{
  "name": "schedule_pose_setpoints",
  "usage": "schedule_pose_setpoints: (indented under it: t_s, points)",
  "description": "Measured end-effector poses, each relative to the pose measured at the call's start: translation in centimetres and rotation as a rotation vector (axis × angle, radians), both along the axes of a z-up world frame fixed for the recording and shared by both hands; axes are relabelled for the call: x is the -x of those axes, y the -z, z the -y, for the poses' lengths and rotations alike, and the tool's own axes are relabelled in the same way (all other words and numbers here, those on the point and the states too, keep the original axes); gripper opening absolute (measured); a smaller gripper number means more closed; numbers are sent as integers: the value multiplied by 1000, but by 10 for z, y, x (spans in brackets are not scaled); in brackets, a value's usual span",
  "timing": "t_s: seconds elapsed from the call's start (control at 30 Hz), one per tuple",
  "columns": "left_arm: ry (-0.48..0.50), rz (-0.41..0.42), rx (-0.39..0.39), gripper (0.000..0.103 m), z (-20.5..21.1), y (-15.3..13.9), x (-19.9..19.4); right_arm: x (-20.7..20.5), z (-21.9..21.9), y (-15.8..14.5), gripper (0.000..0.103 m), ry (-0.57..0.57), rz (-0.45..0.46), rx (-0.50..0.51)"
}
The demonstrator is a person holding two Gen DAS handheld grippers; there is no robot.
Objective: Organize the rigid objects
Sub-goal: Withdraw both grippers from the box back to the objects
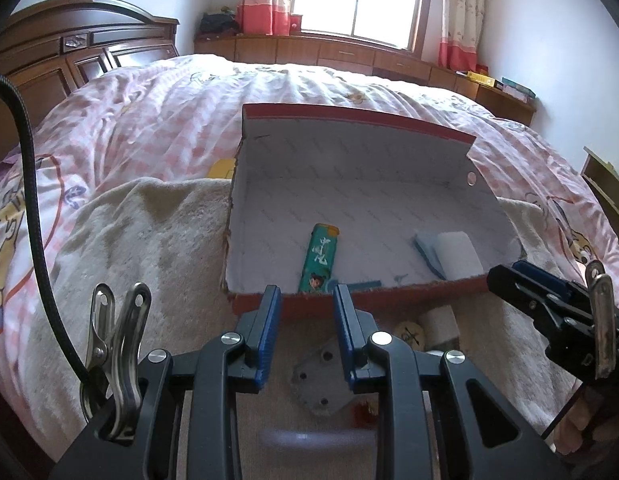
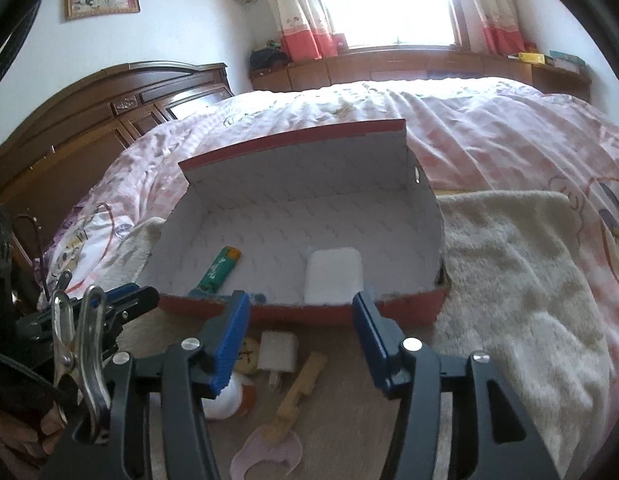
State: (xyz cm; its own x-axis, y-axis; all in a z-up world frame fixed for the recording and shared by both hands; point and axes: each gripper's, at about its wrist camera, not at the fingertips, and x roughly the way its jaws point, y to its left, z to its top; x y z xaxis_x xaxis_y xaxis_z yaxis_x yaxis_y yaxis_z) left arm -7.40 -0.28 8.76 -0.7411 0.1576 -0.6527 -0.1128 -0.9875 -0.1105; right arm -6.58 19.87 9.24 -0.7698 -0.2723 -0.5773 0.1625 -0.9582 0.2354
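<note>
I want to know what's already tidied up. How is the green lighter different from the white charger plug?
The green lighter lies inside the red box; the white charger plug lies outside, on the bed in front of it. The lighter is long, slim and printed with a picture; the plug is short, blocky and plain. The lighter slants toward the box's front wall; the plug points its prongs toward the camera. Neither is being held.

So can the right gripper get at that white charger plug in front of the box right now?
Probably yes. The right gripper is open and empty, and the white charger plug lies uncovered just below its fingertips, outside the red box. Only a small round toy sits close beside it.
</note>
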Motion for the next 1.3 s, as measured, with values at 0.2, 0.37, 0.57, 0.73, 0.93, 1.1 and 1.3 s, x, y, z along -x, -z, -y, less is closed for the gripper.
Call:
schedule_pose_setpoints:
  t_s: [0.2,0.37,0.57,0.73,0.93,1.1,1.3]
  points:
    - [-7,9,-4,27,5,2,-21,-27,-2,8,57,20,11,21]
    - [-14,20,-5,27,11,8,-41,-50,-6,20,58,46,29,30]
    - [-30,47,-12,27,19,22,-62,-69,-10,35,58,51,57,36]
    - [-41,70,-9,27,24,33,-77,-78,-9,42,58,49,78,47]
    - [-43,88,-5,27,26,44,-85,-83,1,44,62,23,88,35]
    - [-33,108,20,27,22,54,-89,-85,17,47,62,-12,96,1]
    - [-31,141,17,27,22,66,-86,-78,34,49,62,-49,106,-40]
